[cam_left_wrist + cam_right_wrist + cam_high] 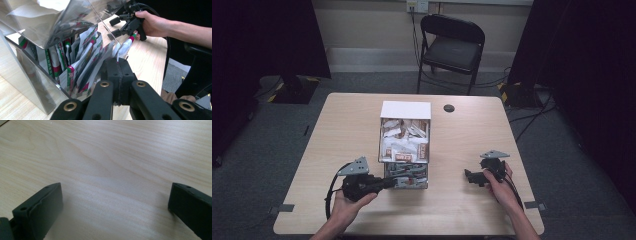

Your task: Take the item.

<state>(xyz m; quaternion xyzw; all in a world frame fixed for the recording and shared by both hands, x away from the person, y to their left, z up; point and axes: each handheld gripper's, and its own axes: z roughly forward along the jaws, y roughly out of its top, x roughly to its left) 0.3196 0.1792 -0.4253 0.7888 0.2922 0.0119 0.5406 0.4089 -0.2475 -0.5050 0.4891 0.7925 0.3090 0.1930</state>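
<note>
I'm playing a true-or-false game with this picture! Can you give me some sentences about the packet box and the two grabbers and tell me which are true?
1. The left gripper has its jaws shut, right at the packets. True.
2. The right gripper is shut. False: its jaws stand wide open over bare table.
3. The clear box is empty. False: it holds many packets.
4. A black folding chair stands beyond the table. True.
5. The right gripper touches the box. False: it is apart from it, to the box's right.
</note>
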